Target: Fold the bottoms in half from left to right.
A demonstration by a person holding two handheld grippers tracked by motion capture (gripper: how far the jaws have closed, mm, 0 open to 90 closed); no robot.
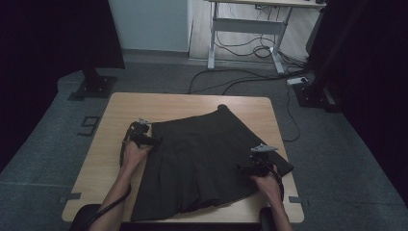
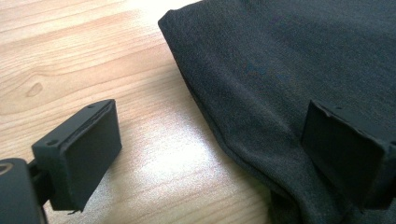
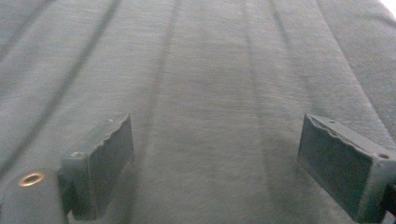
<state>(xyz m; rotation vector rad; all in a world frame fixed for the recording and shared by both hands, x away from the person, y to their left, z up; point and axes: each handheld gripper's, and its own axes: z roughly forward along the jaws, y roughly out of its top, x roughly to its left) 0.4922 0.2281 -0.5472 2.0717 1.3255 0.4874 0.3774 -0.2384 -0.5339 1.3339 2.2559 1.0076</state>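
A dark pleated skirt [image 1: 202, 159] lies flat across the middle of the wooden table [image 1: 115, 115]. My left gripper [image 1: 153, 140] sits at the skirt's left edge near its upper corner. In the left gripper view its jaws stand wide apart, one pad [image 2: 88, 154] over bare wood and the other above the skirt's folded edge [image 2: 261, 93], and the left gripper [image 2: 210, 158] is open with nothing pinched. My right gripper [image 1: 246, 168] rests on the skirt's right side. The right gripper [image 3: 215, 172] is open, its jaws spread over the pleated cloth [image 3: 205, 84].
The table's right edge [image 1: 284, 144] is close to my right hand; one skirt corner [image 1: 284, 166] reaches it. A dark stand base [image 1: 94, 86] is on the floor beyond the table's far left. A white desk frame [image 1: 245, 29] and cables [image 1: 240, 79] lie farther back.
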